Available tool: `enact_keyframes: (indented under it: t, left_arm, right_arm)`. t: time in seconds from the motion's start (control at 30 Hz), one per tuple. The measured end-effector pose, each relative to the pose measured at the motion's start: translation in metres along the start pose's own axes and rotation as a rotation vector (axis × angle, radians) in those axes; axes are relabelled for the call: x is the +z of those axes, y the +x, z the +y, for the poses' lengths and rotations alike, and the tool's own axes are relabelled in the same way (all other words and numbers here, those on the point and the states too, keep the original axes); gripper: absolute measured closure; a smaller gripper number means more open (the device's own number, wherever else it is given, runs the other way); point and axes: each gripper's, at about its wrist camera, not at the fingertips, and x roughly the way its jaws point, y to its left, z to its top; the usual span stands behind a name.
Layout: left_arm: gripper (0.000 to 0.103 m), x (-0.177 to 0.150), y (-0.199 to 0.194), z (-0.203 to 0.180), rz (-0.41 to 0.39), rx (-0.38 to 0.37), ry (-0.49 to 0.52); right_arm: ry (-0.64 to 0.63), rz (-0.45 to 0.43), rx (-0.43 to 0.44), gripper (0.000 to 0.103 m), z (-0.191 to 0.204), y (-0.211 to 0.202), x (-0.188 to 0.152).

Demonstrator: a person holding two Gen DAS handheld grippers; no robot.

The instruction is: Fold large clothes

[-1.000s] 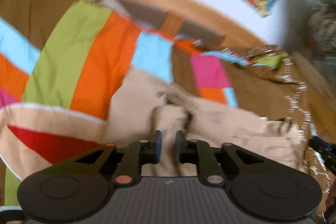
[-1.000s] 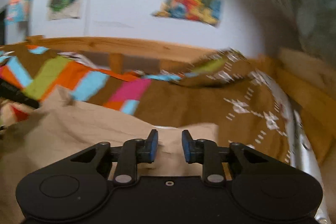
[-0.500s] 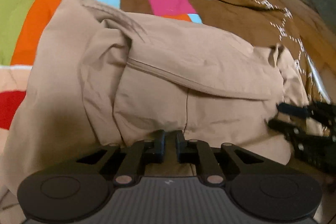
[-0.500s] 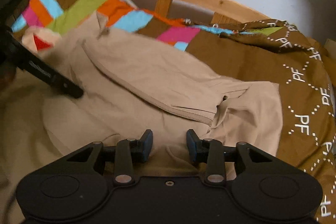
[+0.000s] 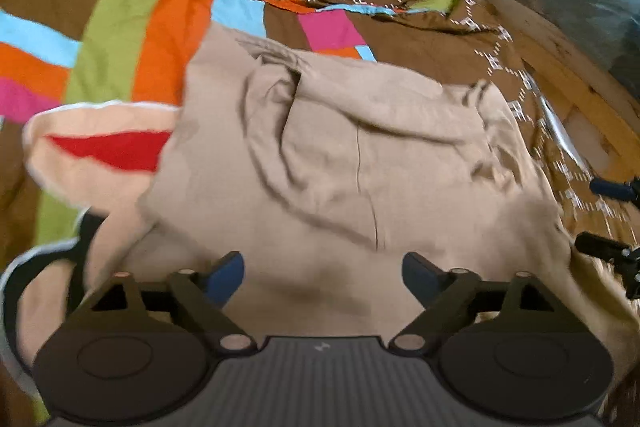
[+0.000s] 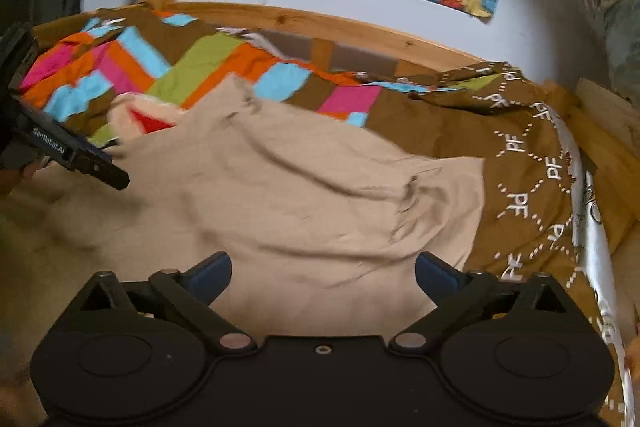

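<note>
Beige garment (image 5: 352, 155), large and soft, lies spread over the middle of the bed on a patchwork bedspread (image 5: 132, 39) of orange, green, blue and pink patches. Its far end reaches toward the wooden bed rail (image 6: 360, 27); its near end runs under both sets of tongs. It looks to me partly folded: one layer lies doubled over the body of the cloth, with a soft ridge across the middle and a bunched collar or hood at the far left. The pictures are a little blurred, so I cannot say which part of the garment that top layer is.

Left tongs (image 5: 322, 273) stand wide apart just above the near edge of the cloth, holding nothing. Right tongs (image 6: 322, 271) are likewise spread wide and empty, hovering over the near right part of the garment, next to the brown printed sheet (image 6: 520, 147).

By my reckoning the job is somewhere in the middle. A first fold seems laid down, yet the shape is loose and wrinkled, the edges do not line up, and the piece is far too big to count as finished. At least one more fold, bringing the near end or a side across, is left, along with some smoothing.
</note>
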Motion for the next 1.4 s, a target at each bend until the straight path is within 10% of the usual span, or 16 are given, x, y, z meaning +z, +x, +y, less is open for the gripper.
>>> enact_keyframes:
  t: [0.43,0.77,1.4]
  left_arm:
    - [0.001,-0.059,-0.096,-0.012,0.014,0.021,0.028]
    - [0.0,-0.1,-0.045,-0.034,0.239,0.09,0.153]
    - [0.001,-0.096,-0.046,-0.019,0.194,0.012,0.136]
  right_arm:
    - [-0.022,0.129,0.087,0.001,0.116,-0.059,-0.082]
    - [0.198,0.164,0.095,0.001,0.113,-0.045,-0.118]
    - [0.039,0.1,0.039,0.001,0.124,-0.048,-0.121]
